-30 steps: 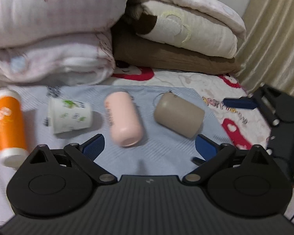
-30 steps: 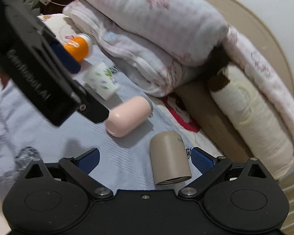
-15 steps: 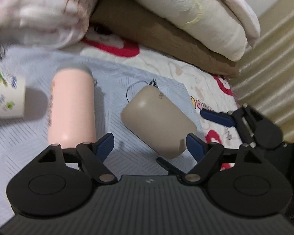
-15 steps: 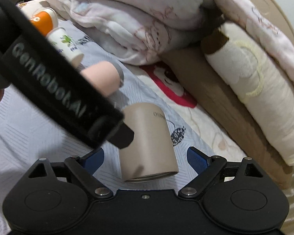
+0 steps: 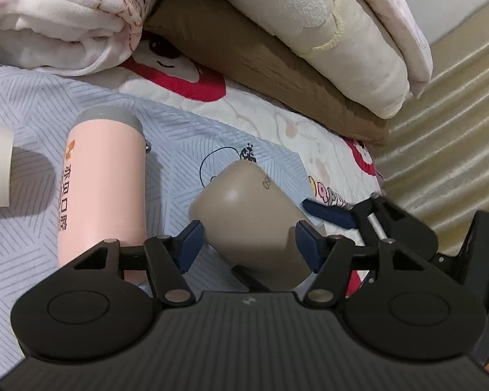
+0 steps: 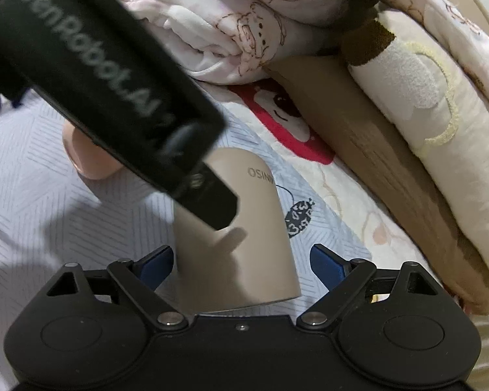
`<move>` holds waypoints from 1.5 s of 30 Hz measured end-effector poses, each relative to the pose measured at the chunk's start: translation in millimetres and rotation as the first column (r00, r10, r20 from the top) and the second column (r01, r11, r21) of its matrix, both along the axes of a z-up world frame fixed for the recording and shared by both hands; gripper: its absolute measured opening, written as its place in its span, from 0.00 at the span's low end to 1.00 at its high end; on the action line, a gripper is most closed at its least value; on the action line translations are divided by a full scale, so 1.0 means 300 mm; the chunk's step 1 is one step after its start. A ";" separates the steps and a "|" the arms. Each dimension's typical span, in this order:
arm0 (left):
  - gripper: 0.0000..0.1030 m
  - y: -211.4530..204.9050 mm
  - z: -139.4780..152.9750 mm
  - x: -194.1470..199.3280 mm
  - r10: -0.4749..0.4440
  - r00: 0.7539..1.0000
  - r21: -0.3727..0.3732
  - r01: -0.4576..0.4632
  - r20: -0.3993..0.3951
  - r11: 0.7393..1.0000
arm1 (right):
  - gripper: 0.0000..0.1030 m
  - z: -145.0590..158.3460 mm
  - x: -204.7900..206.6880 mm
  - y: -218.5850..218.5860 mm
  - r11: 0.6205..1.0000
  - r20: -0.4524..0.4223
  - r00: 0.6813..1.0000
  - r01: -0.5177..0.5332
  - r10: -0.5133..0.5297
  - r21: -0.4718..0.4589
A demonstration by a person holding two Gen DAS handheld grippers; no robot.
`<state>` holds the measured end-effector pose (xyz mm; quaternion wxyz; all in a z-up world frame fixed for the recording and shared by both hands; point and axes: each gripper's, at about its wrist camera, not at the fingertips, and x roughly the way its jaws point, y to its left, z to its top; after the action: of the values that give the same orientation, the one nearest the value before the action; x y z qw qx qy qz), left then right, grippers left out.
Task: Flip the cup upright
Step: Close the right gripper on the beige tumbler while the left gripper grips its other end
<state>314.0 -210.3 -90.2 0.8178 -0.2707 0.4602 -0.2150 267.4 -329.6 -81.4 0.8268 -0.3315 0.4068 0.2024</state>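
Cup (image 5: 249, 224) (beige, on its side) lies between both spread claws (image 5: 248, 244) (image 6: 242, 265).

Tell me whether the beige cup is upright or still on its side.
On its side. The beige cup lies lengthwise on the blue cloth, its rim facing the right gripper; both grippers' jaws straddle it, open.

- Bedroom in a home.
- Folded pink quilts (image 5: 58, 16) and a cream blanket (image 5: 326, 42) stacked on a bed (image 5: 270, 120) with a cartoon-print sheet.
- Beige curtain (image 5: 446, 123) hanging beside the bedding.
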 end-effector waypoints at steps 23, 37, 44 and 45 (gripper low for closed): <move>0.59 0.104 -0.001 -0.231 -0.141 0.990 0.089 0.140 0.003 0.986 | 0.80 0.016 -0.214 0.088 0.936 -0.103 0.964 0.265 -0.247 0.231; 0.53 0.280 0.094 -0.416 -0.224 0.973 0.276 0.202 0.048 0.940 | 0.80 0.011 -0.361 0.240 0.895 -0.131 0.978 0.201 -0.161 0.398; 0.53 0.420 0.124 -0.439 -0.274 0.960 0.381 0.236 0.049 0.894 | 0.80 0.011 -0.407 0.365 0.915 -0.142 0.990 0.058 -0.001 0.400; 0.53 0.439 0.129 -0.433 -0.282 0.958 0.385 0.243 0.046 0.890 | 0.80 0.012 -0.408 0.378 0.917 -0.146 0.989 0.037 0.024 0.398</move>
<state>184.0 -78.6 -51.5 0.8399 -0.0335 0.4832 -0.2449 145.0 -216.1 -77.9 0.8454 -0.1384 0.4179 0.3024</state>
